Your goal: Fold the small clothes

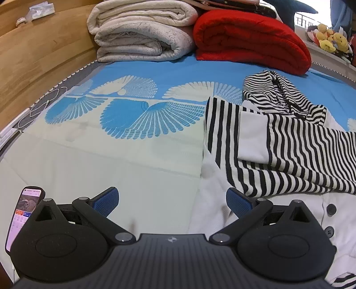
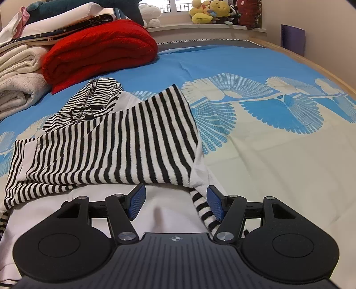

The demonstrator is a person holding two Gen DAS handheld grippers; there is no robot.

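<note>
Right wrist view shows the right tongs [image 2: 175,203] wide apart over the striped top [image 2: 115,142], whose sleeves lie folded across it on the bed [image 2: 267,155]. Left tongs [image 1: 172,205], also wide, wait at the top's near edge, probably to fold it.

Striped hooded top [image 1: 296,144] runs off the right edge in the left wrist view; its lower white part with the buttons [image 1: 331,209] goes under the left gripper [image 1: 172,205] body, hem not visible. In the right wrist view the right gripper [image 2: 175,203] body covers the top's near edge and left corner. Phone [image 1: 22,213] is half behind the left gripper, screen text too small to read. Plush toys [image 2: 209,11] on the sill are cut by the frame top. Cream blanket [image 2: 20,77] is cropped at the left.
</note>
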